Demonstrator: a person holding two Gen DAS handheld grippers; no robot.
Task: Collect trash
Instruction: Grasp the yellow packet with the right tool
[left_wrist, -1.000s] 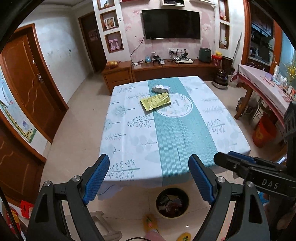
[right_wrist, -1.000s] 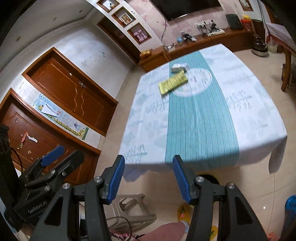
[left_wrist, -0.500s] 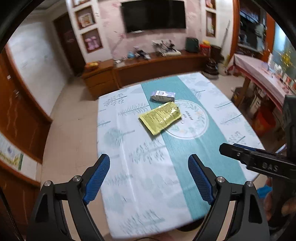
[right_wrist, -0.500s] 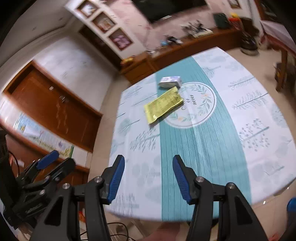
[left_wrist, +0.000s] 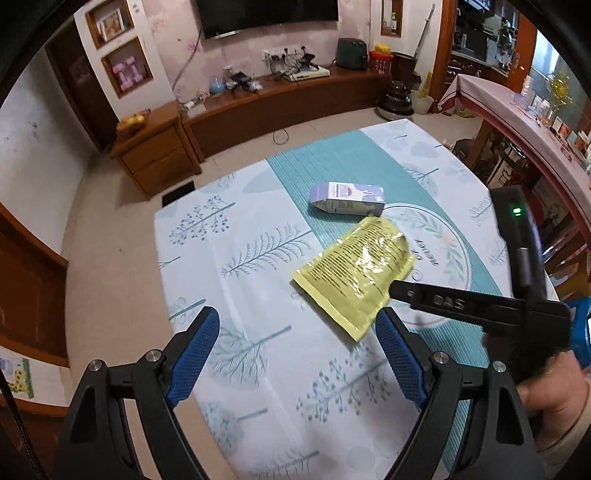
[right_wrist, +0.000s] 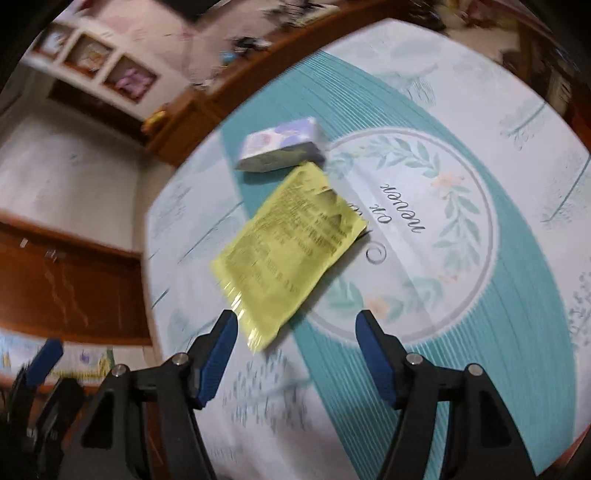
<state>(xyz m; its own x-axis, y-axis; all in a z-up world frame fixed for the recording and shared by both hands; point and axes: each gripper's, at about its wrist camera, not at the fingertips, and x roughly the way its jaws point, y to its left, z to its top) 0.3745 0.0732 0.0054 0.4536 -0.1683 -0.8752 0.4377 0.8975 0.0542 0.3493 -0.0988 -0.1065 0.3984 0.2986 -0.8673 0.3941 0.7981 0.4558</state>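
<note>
A flat yellow wrapper (left_wrist: 354, 275) (right_wrist: 288, 251) lies on the table's printed cloth (left_wrist: 258, 258), with a small lilac-and-white carton (left_wrist: 347, 198) (right_wrist: 282, 147) lying just behind it. My left gripper (left_wrist: 297, 325) hangs open over the cloth, near the wrapper's front left corner, nothing between its fingers. My right gripper (right_wrist: 295, 328) hovers just short of the wrapper's near end, its jaws opening and empty. In the left wrist view the right gripper's black finger (left_wrist: 443, 301) crosses the wrapper's right edge, and a hand (left_wrist: 546, 402) grips its handle.
A wooden sideboard (left_wrist: 258, 107) with cables and small items runs along the far wall under a television. A second table (left_wrist: 517, 114) with a pink cloth stands at the right. Tiled floor (left_wrist: 110, 277) lies left of the table.
Both grippers have come forward and down over the table, so the wrapper and carton now loom close. The right gripper's jaws stand wider than before. The bin under the table's edge has left view.
</note>
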